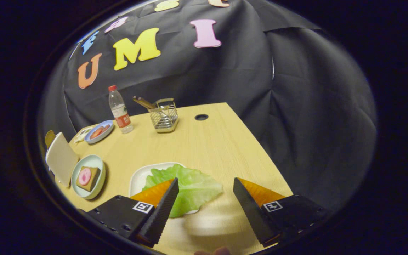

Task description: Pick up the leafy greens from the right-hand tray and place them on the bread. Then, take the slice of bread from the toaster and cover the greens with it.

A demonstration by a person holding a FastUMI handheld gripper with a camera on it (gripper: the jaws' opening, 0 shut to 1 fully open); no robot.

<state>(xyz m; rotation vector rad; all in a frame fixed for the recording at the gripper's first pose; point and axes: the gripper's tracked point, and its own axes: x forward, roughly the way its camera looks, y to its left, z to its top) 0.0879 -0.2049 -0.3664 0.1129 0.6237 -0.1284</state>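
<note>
Wood surface: pale bench (221, 148) with a dark round hole (201, 117) near its far edge.
Gripper (205, 184): its fingers stand wide apart, clamped on nothing; bare bench shows between them.
Leafy greens (190, 186): a light green leaf lying on a white tray (138, 179); one end of the leaf sticks out over the tray's rim toward the gap between the fingers, and the left finger overlaps its near side. I cannot tell whether that finger touches it.
Bread (89, 178): a brown slice with a pink round piece on top, on a pale green plate (97, 162) well to the left of the tray.
Toaster slice (61, 158): a pale, flat slab standing up, just left of the green plate; the toaster itself is hard to make out.
Blue plate (101, 136): farther back on the left, with reddish food on it.
Bottle (119, 109): clear, red cap, upright just beside the blue plate.
Wire basket (164, 118): to the right of the bottle, holding utensils that lean out to the left.
Backdrop: black cloth wall beyond the bench.
</note>
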